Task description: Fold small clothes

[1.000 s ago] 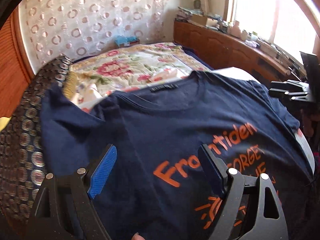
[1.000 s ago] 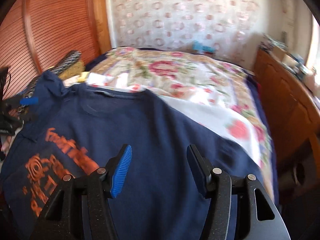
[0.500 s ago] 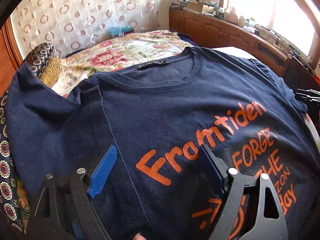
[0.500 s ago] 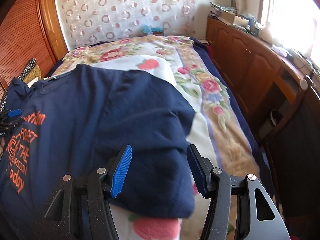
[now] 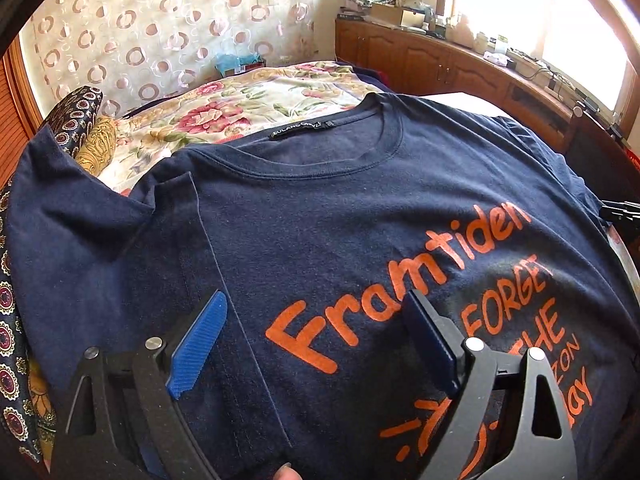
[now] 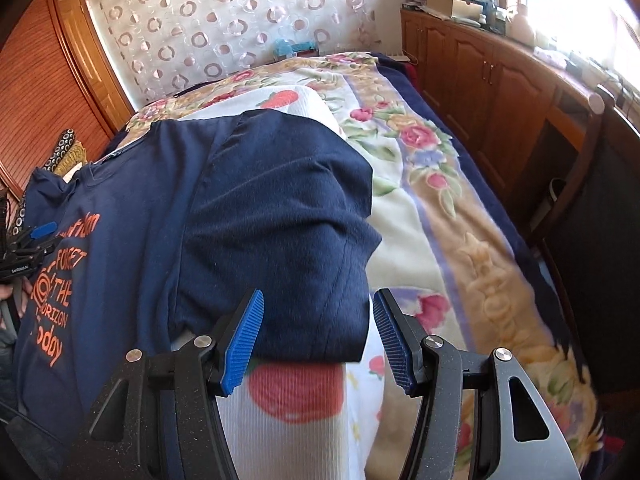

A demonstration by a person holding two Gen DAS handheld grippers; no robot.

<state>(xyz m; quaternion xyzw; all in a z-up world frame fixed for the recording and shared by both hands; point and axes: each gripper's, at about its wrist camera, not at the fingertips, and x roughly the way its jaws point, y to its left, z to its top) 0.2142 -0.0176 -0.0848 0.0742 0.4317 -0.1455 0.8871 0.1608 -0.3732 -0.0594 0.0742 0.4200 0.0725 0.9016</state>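
Note:
A navy T-shirt (image 5: 340,216) with orange lettering lies face up on the bed, collar toward the far wall. My left gripper (image 5: 316,340) hovers over its chest print with its jaws opening; the cloth lies flat beneath and no pad presses on it. It shows again at the left edge as the left gripper (image 6: 36,236). My right gripper (image 6: 318,336) stands open over the hem of the shirt's right sleeve (image 6: 288,240), whose edge lies between the blue pads (image 6: 244,336) untouched. The other sleeve (image 5: 80,220) is spread to the left.
A white strawberry-print cloth (image 6: 304,396) lies under the shirt on a floral blanket (image 6: 452,216). Wooden cabinets (image 6: 500,92) run along the bed's right side. Patterned cushions (image 5: 76,116) lie at the left, with a slatted wooden door (image 6: 36,92) beyond them.
My right gripper has swung right across the shirt, from its body to the right sleeve's edge. My left gripper sank a little toward the print, then held still.

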